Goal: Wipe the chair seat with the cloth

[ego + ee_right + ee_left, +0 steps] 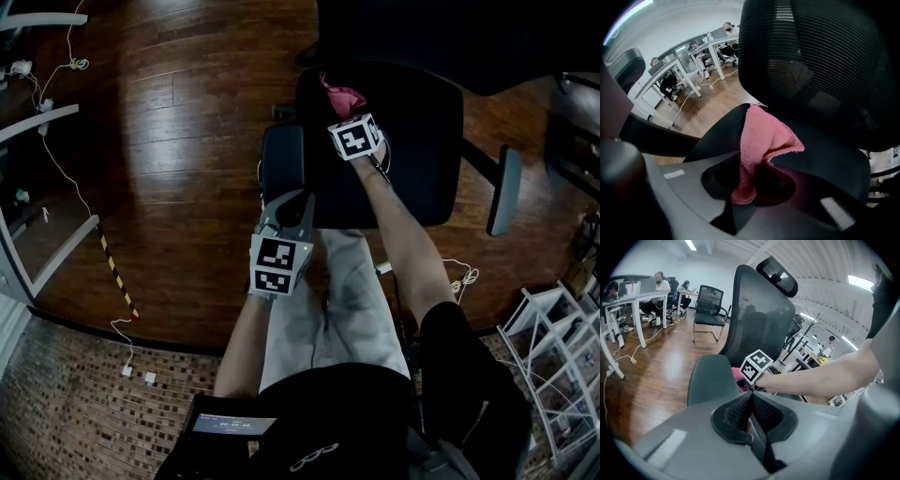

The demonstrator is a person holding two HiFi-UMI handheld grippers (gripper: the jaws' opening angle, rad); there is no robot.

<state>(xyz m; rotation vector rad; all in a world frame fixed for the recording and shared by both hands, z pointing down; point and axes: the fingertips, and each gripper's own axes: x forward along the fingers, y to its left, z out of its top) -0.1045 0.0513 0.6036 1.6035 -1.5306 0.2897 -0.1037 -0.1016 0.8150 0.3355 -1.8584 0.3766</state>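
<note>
Two tools: left tool (751, 401) pressed together, empty; right tool (751, 182) pinching one pink cloth (764, 136) over one chair seat (422, 150).

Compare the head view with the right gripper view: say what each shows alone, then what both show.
Head view only: the left gripper, the dark padded armrest ahead of it, and yellow-and-black striped floor tape. Right gripper view only: the right gripper with its jaws closed on the pink terry cloth, the mesh weave of the black backrest, and white office desks with seated people. Both: that cloth, the black chair seat and the brown wooden floor.
</note>
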